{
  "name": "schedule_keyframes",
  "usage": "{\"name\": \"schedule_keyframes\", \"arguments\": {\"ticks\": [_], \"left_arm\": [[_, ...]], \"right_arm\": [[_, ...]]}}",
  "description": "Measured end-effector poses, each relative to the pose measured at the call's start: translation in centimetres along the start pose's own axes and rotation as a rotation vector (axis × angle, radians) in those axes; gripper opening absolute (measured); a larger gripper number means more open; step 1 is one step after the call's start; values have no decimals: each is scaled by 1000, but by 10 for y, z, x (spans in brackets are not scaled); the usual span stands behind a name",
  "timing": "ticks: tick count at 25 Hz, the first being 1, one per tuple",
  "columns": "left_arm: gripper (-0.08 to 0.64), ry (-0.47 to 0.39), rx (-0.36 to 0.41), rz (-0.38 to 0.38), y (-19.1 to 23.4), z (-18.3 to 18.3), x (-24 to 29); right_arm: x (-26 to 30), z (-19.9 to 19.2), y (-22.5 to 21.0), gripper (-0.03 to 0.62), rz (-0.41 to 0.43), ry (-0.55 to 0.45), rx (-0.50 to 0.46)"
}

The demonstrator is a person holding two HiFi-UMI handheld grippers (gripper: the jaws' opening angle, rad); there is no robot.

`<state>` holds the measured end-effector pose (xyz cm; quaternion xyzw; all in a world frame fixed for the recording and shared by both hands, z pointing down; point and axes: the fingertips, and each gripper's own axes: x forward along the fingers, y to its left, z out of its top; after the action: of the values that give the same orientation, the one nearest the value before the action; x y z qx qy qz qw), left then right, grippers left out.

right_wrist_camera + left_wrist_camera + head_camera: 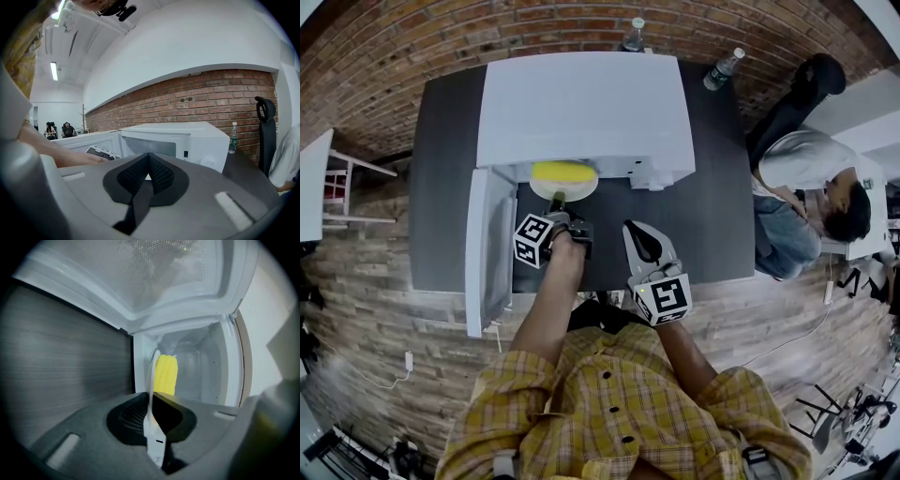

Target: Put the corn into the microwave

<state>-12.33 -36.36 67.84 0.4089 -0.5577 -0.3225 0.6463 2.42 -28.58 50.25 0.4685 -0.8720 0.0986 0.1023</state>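
Observation:
A yellow corn cob [564,172] lies on a white plate [546,193] at the mouth of the white microwave [581,103], whose door [487,248] hangs open to the left. My left gripper [557,202] is shut on the plate's near rim. In the left gripper view the plate [151,380] shows edge-on between the jaws of the left gripper [151,397], with the corn [166,373] beyond it, in the cavity [201,362]. My right gripper [636,230] hovers over the dark table [712,216], right of the opening. The right gripper [148,161] is shut on nothing and faces the microwave [173,136].
Two bottles [633,36] [724,67] stand on the table behind the microwave. At the right sit a black chair [811,80] and a person [811,187]. The table's front edge runs just behind both grippers.

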Motion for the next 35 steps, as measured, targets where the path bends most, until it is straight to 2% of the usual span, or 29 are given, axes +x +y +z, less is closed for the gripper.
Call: {"name": "schedule_keyframes", "arguments": {"ticks": [5, 12, 18, 35], "left_arm": [[20, 0, 21, 16, 4, 2, 12], [14, -2, -8, 21, 4, 2, 25], [12, -1, 4, 25, 2, 3, 34], [18, -19, 16, 25, -7, 9, 55]], "right_arm": [[4, -1, 2, 5, 5, 5, 14], [6, 2, 5, 5, 5, 1, 15], [5, 2, 3, 5, -8, 1, 20], [8, 8, 12, 5, 20, -4, 10]]}}
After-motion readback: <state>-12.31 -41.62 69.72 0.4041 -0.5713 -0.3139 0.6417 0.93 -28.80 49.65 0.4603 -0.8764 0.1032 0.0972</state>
